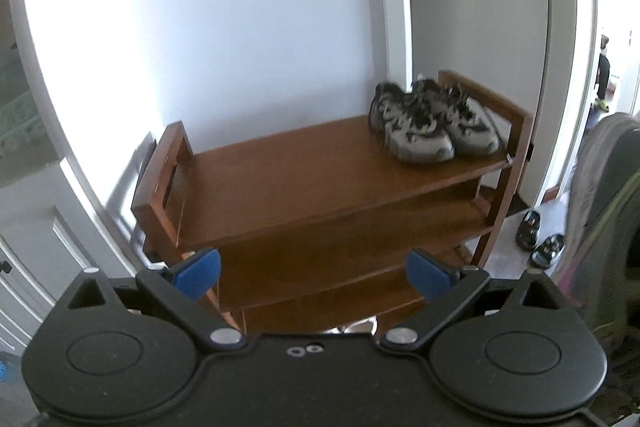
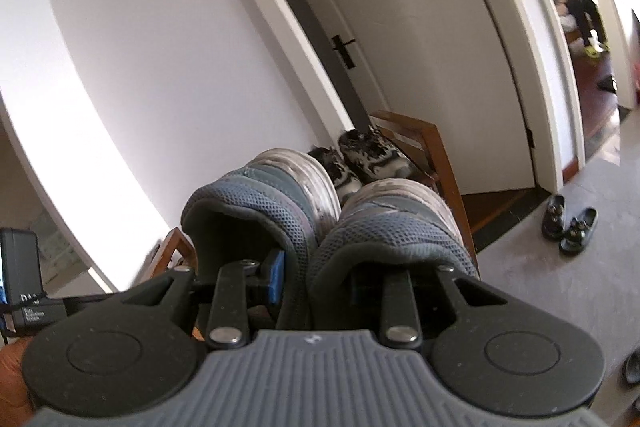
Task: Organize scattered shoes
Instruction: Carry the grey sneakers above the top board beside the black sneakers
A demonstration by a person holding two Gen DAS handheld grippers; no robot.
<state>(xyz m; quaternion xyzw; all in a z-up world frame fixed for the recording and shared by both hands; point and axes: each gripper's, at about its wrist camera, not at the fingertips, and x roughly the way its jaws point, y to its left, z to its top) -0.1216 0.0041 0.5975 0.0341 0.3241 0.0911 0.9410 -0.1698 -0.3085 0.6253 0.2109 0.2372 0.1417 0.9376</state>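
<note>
Blue-grey shoes [image 2: 320, 223], a pair, are clamped together at their inner heel collars by the right gripper [image 2: 320, 267], its jaws closed on them; the long axes run away from the camera, toes toward the wooden shoe rack [image 1: 320, 183]. The pair is held in the air before the rack. Grey-and-black sneakers [image 1: 432, 123] are set at the right end of the rack's top shelf, toes toward its front edge. The left gripper [image 1: 316, 273] is seen wide open and empty.
</note>
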